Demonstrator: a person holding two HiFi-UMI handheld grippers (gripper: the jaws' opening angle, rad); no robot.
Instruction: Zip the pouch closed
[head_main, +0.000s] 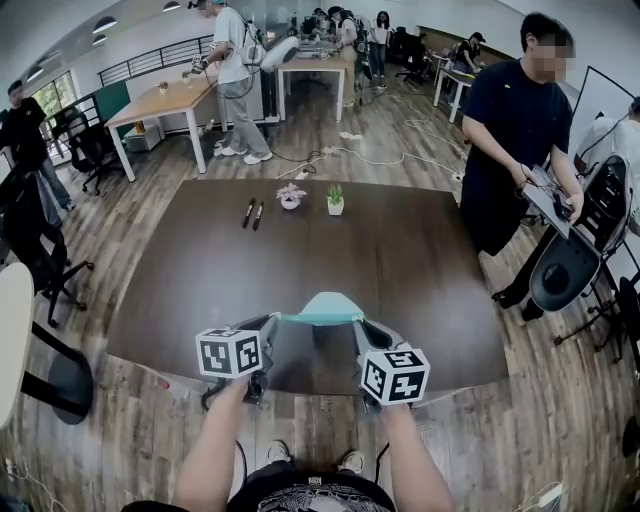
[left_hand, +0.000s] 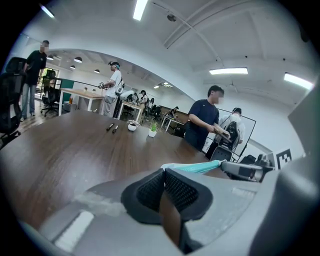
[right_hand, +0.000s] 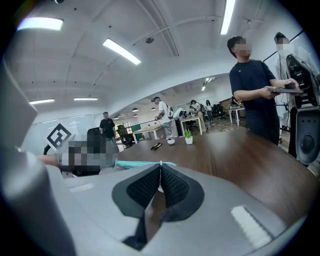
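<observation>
Left gripper (head_main: 270, 322), right gripper (head_main: 362, 328): fingers (left_hand: 150, 189) clenched on opposite ends of pouch (head_main: 322, 308). Pouch was stretched between them above tabletop (head_main: 400, 260), near its front edge.

Pouch (head_main: 322, 308) is hanging in the air, not resting on anything, approx over the near edge of the dark table (head_main: 400, 250). In the head view it's looking small, soft and teal, w/ a straight taut edge on the near side and a rounded hump on the far side. It's stretching sideways btwn the two grippers: left gripper (head_main: 274, 322) is pinching its left end w/ jaws together, right gripper (head_main: 364, 326) is pinching its right end likewise. In both gripper views it's showing edge-on, as a thin teal strip running off the jaw tips; whether the zip is open or closed isn't showing
</observation>
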